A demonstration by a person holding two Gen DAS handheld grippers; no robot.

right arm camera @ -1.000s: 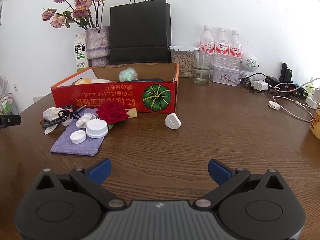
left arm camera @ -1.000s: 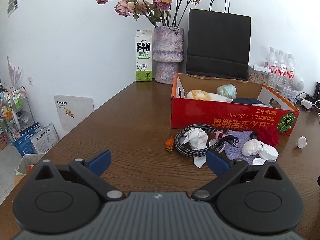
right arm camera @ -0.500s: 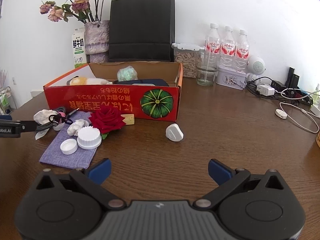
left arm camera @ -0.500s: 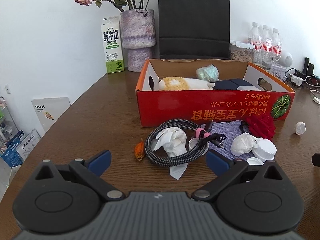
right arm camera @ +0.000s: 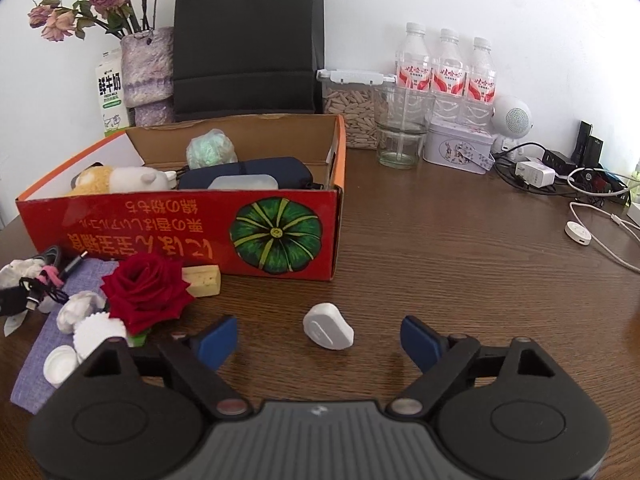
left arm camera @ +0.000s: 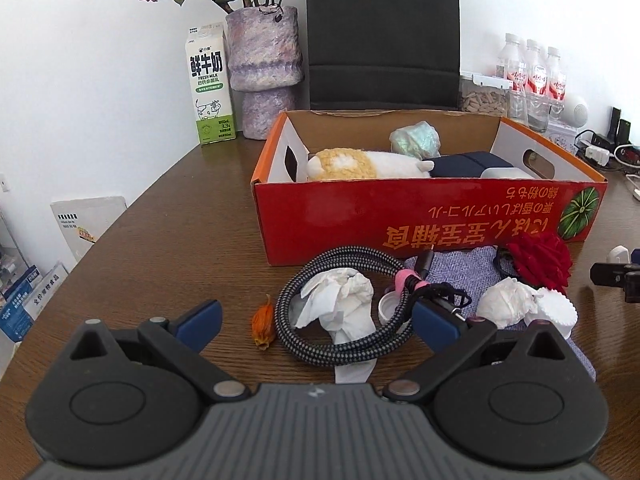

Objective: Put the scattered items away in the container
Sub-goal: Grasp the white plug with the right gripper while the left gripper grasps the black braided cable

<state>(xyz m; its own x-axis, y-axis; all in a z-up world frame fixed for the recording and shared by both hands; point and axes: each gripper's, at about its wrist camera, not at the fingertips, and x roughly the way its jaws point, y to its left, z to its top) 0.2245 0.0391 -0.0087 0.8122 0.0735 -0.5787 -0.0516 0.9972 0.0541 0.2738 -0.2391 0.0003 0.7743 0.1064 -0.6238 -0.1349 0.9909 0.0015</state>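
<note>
The red cardboard box [left arm camera: 432, 220] [right arm camera: 120, 236] holds a plush toy, a dark pouch and a green wad. In front of it lie a coiled braided cable [left arm camera: 320, 344], crumpled tissue [left arm camera: 340, 300], an orange dried flower [left arm camera: 263, 322], a red rose [right arm camera: 146, 292], white caps [right arm camera: 98, 334] and a purple cloth [right arm camera: 36, 380]. My left gripper [left arm camera: 316, 320] is open, its fingers on either side of the coil and tissue. A small white plug-shaped piece [right arm camera: 329, 326] lies between the closing jaws of my right gripper [right arm camera: 318, 340], whose pads stand clear of it.
Behind the box stand a black paper bag [right arm camera: 248, 36], a vase of dried roses [left arm camera: 264, 72] and a milk carton [left arm camera: 210, 88]. Water bottles [right arm camera: 446, 68], a glass, a tin and tangled chargers [right arm camera: 560, 172] fill the back right. The table edge runs along the left.
Both grippers moved forward toward the clutter. The coil and tissue now sit between the left fingers. The right jaws have narrowed around the white piece, which now lies between them.
</note>
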